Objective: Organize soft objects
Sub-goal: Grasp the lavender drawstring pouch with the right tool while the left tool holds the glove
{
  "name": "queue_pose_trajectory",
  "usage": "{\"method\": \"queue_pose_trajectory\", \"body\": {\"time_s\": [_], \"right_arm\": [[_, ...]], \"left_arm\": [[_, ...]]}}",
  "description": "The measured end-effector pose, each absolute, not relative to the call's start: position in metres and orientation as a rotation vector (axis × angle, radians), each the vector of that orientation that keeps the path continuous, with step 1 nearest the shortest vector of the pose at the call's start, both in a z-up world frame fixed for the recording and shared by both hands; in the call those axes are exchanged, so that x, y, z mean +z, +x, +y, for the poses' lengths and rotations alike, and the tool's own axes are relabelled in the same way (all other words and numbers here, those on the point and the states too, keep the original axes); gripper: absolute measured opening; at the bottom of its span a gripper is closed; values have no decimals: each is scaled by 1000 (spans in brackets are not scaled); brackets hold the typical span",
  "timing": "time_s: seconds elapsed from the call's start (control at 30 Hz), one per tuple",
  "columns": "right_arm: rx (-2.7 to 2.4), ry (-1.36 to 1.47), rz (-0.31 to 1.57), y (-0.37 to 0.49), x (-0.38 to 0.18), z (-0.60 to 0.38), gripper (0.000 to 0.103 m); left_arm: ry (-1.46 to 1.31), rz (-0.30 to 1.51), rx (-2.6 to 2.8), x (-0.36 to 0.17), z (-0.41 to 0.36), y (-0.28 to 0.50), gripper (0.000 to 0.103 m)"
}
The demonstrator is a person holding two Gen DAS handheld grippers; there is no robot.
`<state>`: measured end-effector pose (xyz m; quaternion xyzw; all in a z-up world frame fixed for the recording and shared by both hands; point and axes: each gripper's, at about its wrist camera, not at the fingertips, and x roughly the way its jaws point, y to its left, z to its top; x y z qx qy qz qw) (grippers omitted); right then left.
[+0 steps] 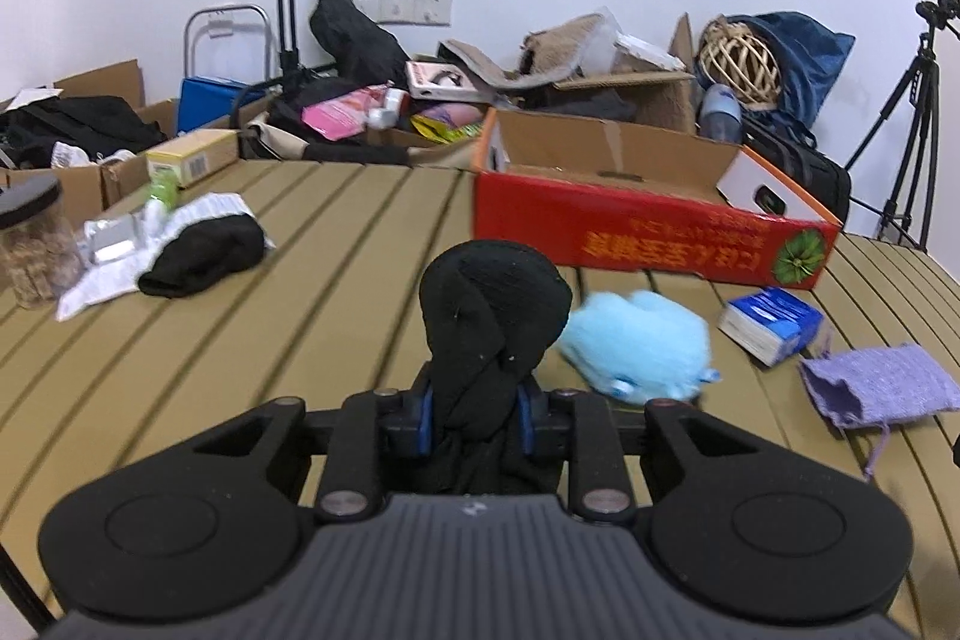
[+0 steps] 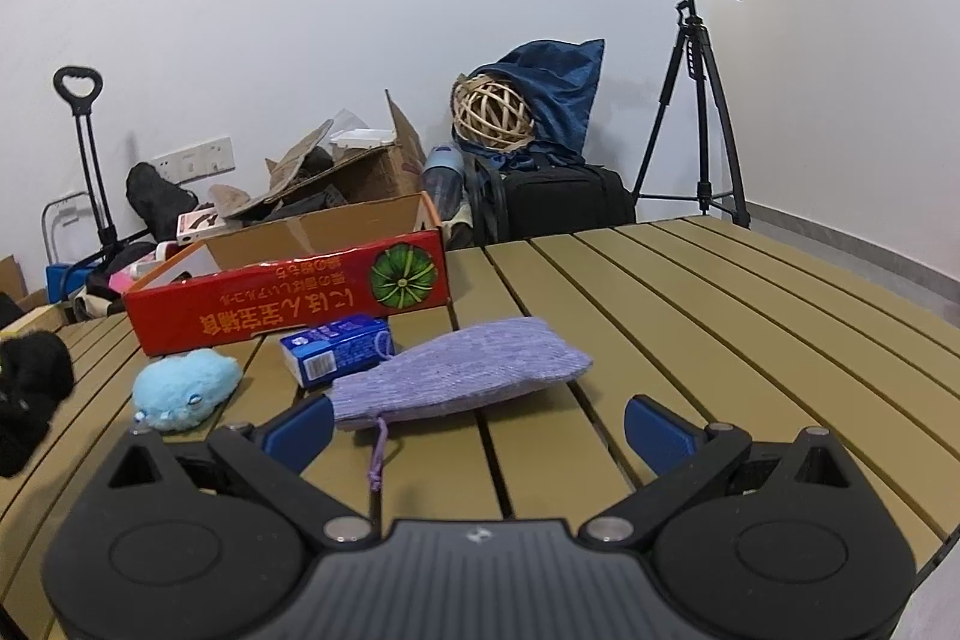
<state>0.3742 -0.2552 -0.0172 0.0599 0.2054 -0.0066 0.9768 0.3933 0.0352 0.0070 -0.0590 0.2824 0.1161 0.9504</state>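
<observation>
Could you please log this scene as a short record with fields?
left gripper: shut on black sock
right gripper: open, empty
on table: blue plush, purple pouch, tissue pack, second black sock
red box: open-topped, at table's far side

Slatted table [image 2: 690, 316] — red box [image 2: 288, 304], blue plush [image 2: 180, 388], tissue pack [image 2: 336, 349], purple pouch [image 2: 462, 370].

red box [image 2: 288, 298] blocking far side, right slats [image 2: 750, 340] free
</observation>
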Motion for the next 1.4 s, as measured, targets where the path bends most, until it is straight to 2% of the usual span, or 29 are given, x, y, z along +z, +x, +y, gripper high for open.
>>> {"method": "queue_pose_trajectory", "body": {"time_s": [0.57, 0.9, 1.27, 1.4], "right_arm": [[-75, 8, 532, 446, -4, -215, 103], [-171, 41, 656, 492, -25, -220, 103], [-171, 68, 708, 499, -41, -215, 103], [-170, 35, 709, 499, -39, -212, 91]], "left_arm": [[-213, 574, 286, 19, 102, 385, 25], [-248, 579, 307, 21, 120, 385, 25], [-273, 575, 299, 24, 126, 382, 25], [-275, 574, 293, 26, 125, 381, 25]]}}
